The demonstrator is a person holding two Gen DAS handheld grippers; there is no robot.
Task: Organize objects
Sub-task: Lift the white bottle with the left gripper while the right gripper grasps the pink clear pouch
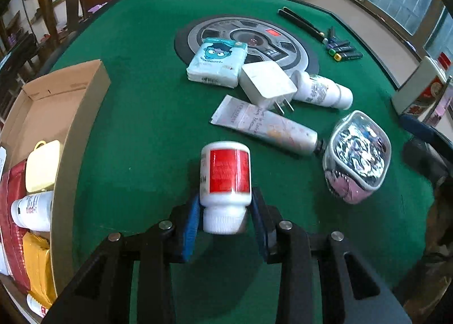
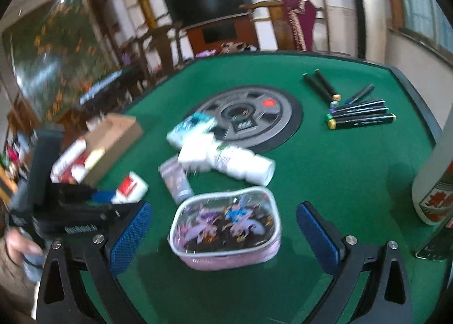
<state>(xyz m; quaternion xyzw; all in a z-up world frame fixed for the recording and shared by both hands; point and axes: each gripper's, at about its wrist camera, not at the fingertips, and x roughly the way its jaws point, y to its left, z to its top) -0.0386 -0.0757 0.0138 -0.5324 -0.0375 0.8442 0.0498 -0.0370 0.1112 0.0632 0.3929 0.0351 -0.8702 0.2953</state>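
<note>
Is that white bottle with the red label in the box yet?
No. The white bottle is outside the cardboard box, clamped in the left tool.

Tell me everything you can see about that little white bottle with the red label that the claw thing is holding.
The white bottle looks like smooth plastic, with a bright red label around its body; the print on it is too blurred to read. It has a ribbed white screw cap, which is on and points back toward the camera. The left gripper is shut on it, its blue pads pressing either side near the neck. The bottle sits above the green table, right of the cardboard box; whether it touches the felt is unclear.
</note>
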